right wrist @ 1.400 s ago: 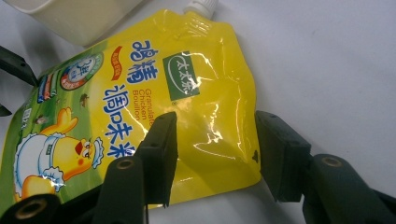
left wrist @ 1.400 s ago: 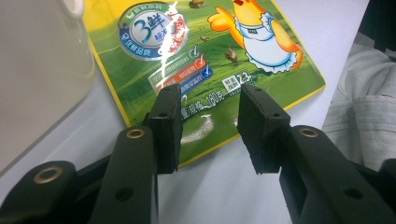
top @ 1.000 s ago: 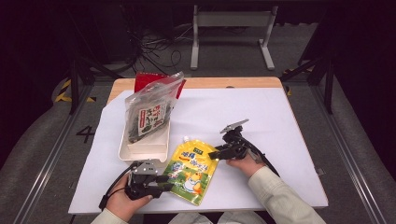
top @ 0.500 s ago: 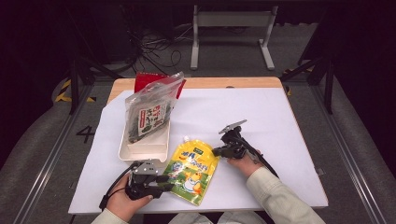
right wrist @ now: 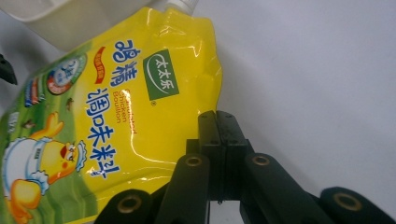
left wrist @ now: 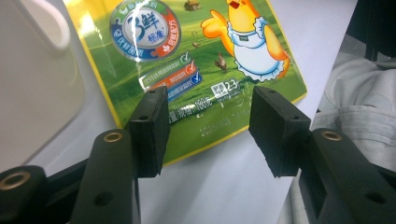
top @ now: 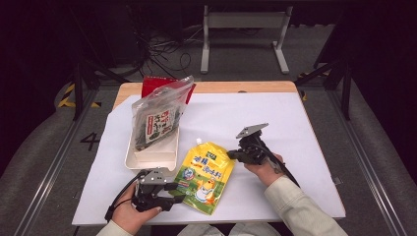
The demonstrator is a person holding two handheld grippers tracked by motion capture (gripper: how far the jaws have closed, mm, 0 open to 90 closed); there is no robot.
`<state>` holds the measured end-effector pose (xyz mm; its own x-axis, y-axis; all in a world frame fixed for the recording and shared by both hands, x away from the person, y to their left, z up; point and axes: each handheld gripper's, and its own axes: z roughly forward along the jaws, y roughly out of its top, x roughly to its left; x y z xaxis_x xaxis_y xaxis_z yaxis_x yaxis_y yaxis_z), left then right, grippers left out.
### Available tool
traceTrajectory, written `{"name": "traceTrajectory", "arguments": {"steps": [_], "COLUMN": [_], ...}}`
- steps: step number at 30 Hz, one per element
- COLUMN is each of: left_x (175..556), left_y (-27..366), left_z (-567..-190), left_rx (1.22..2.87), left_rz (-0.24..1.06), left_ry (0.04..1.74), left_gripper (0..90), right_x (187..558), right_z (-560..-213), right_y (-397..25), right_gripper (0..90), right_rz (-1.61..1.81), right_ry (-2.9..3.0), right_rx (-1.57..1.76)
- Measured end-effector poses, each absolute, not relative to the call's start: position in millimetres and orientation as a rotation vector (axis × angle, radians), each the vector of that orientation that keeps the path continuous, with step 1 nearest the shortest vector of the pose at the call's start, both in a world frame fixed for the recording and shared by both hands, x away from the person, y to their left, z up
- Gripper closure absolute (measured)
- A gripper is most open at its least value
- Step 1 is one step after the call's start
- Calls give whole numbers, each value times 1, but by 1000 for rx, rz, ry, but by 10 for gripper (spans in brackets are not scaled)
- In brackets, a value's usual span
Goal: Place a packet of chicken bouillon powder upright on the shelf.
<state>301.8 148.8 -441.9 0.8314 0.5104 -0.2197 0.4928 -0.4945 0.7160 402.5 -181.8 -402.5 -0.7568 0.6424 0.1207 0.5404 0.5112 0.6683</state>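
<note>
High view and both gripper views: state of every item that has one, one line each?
yellow pouch: lying flat on the white sheet, spout toward the tray, held by neither gripper.
left gripper: open, jaws at the pouch's bottom edge.
right gripper: shut, empty, at the pouch's side edge.
seaweed bag: upright, leaning in the tray.
white tray: on the sheet, holding the bag.

The hand-held gripper, jaws pressed together, sits at the right edge of the yellow pouch on white table.
</note>
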Motion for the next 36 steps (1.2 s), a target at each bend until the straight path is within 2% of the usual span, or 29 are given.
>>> {"name": "traceTrajectory", "arguments": {"steps": [14, 18, 29, 36], "left_x": [301, 301, 308, 309], "left_y": [151, 151, 153, 148], "left_z": [-424, -422, -410, -406], "left_rx": [2102, 2093, 2033, 2029], "left_rz": [121, 136, 224, 239], "left_ry": [672, 659, 639, 614], "left_gripper": [419, 414, 327, 327], "right_x": [375, 365, 343, 327], "right_z": [-338, -326, -303, -292], "right_y": [-208, -206, -203, -198], "right_gripper": [900, 900, 900, 900], "right_rz": [1210, 1226, 1293, 1342], "right_ry": [2447, 2435, 2426, 2437], "right_rx": [891, 824, 680, 591]}}
